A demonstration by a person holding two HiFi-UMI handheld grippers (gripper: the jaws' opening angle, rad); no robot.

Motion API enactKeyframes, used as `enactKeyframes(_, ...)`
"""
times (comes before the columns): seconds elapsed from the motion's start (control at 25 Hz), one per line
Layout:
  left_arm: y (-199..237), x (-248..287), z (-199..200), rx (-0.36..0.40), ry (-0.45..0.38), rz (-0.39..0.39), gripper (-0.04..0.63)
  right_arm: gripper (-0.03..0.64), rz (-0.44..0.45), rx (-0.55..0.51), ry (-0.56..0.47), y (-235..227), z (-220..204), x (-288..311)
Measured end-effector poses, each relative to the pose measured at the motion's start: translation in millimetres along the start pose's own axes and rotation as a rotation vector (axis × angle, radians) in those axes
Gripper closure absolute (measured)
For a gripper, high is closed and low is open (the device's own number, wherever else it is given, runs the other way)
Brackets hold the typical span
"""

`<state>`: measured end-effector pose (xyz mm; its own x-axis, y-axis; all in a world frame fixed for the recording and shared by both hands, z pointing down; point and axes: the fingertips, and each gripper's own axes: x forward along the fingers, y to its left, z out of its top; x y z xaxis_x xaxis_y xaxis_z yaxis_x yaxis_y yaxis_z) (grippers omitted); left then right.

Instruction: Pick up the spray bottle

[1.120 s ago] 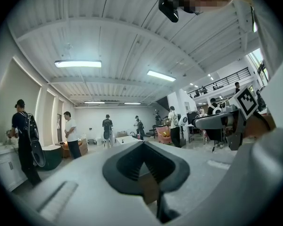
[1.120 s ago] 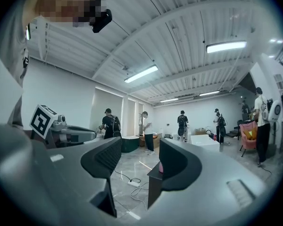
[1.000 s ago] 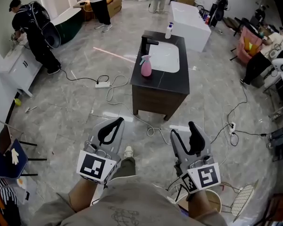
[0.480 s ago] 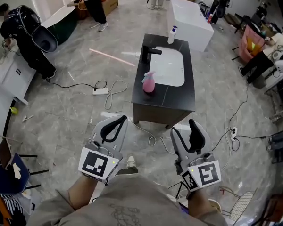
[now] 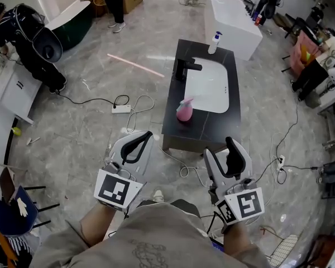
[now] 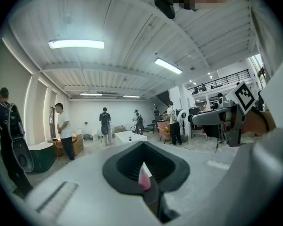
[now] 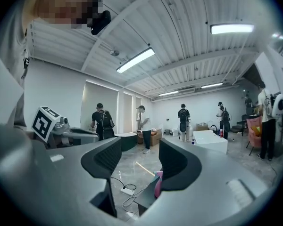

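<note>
Right gripper [image 5: 219, 149], jaws apart, and left gripper [image 5: 143, 138], jaws together on nothing, hang low in frame as the person closes on the vanity [image 5: 212, 128]. Bottle [image 5: 184, 110] stands at centre frame beside the sink [image 5: 209, 88], nearer than a second ago but probably still beyond reach.

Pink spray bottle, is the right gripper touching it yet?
Apart. The head view shows the pink spray bottle standing on the dark counter, with bare counter plainly between it and the right gripper.
</note>
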<state>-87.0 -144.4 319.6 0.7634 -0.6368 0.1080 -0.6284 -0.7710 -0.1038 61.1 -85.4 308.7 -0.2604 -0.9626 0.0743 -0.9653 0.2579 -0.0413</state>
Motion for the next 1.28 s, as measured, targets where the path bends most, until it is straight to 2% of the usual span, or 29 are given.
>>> enactKeyframes(0.6, 9.0, 70.7, -10.3, -0.002, 0.039, -0.015, 0.595, 0.357, 0.019, 0.007, 0.041, -56.1, -15.9, 42.9)
enactKeyframes(1.28, 22.8, 169.4, -3.8, 0.009, 0.095, 0.128, 0.595, 0.362, 0.185, -0.006, 0.083, -151.8, -25.7, 114.5)
